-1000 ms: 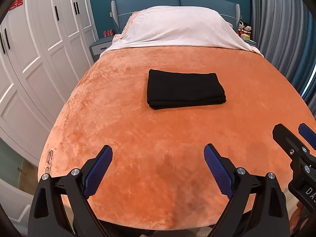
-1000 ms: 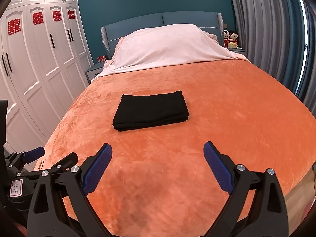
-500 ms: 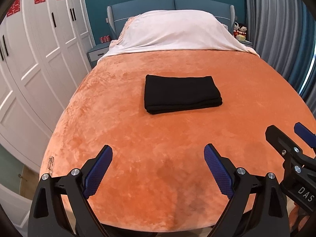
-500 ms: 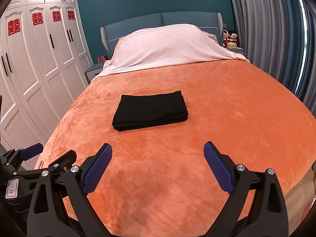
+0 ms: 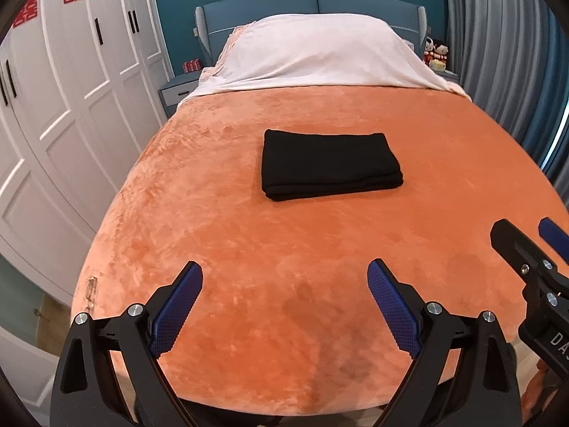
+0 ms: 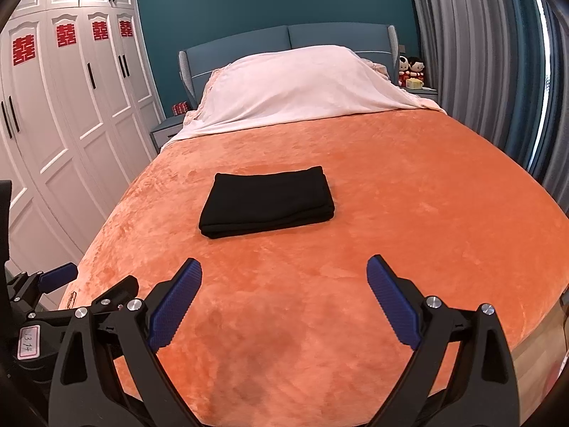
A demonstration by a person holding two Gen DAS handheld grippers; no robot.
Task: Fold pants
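Note:
The black pants [image 5: 329, 165] lie folded into a neat flat rectangle in the middle of the orange bed cover [image 5: 213, 235]; they also show in the right wrist view [image 6: 268, 201]. My left gripper [image 5: 284, 284] is open and empty, held over the foot of the bed, well short of the pants. My right gripper [image 6: 284, 283] is open and empty too, beside the left one. Each gripper shows at the edge of the other's view: the right one [image 5: 526, 245] and the left one [image 6: 89, 281].
A pale sheet covers the pillows [image 5: 320, 53] at the blue headboard. White wardrobe doors [image 5: 71, 106] run along the left of the bed. Grey curtains [image 6: 480, 53] hang on the right. Nightstands [image 6: 416, 83] flank the headboard. A small object [image 5: 91, 290] lies at the cover's left edge.
Both grippers have drawn back slightly from the bed and the left view has tilted up a little. The folded pants have not moved. Both grippers stay open.

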